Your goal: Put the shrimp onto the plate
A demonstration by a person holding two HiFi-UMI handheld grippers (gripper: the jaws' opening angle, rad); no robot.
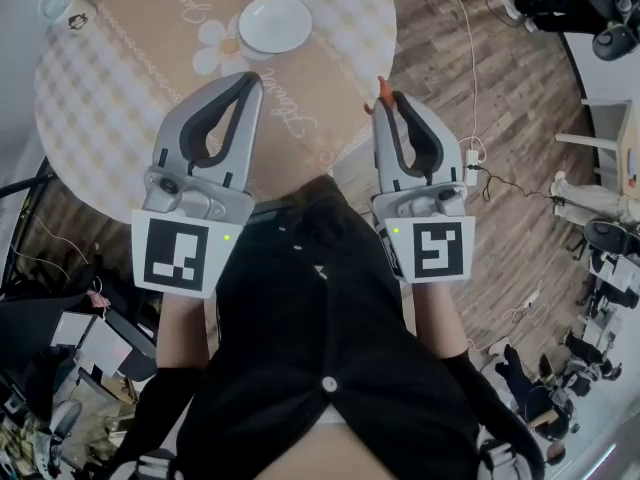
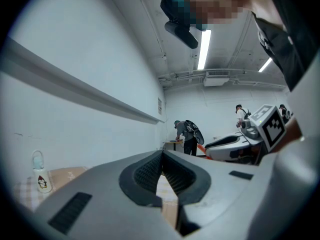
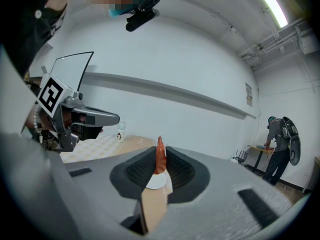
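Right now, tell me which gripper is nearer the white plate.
Left. The left gripper hangs just short of the plate, on its near side; the right gripper, shut on the shrimp, is farther off toward the plate's right.

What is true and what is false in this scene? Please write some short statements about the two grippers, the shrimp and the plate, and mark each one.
1. The right gripper holds the shrimp between its jaws. True.
2. The white plate stands on the round table. True.
3. The shrimp lies on the plate. False: the plate holds nothing; the shrimp is in the right gripper, near the table's edge and away from the plate.
4. The left gripper grips a cup. False: its jaws are together with nothing between them.
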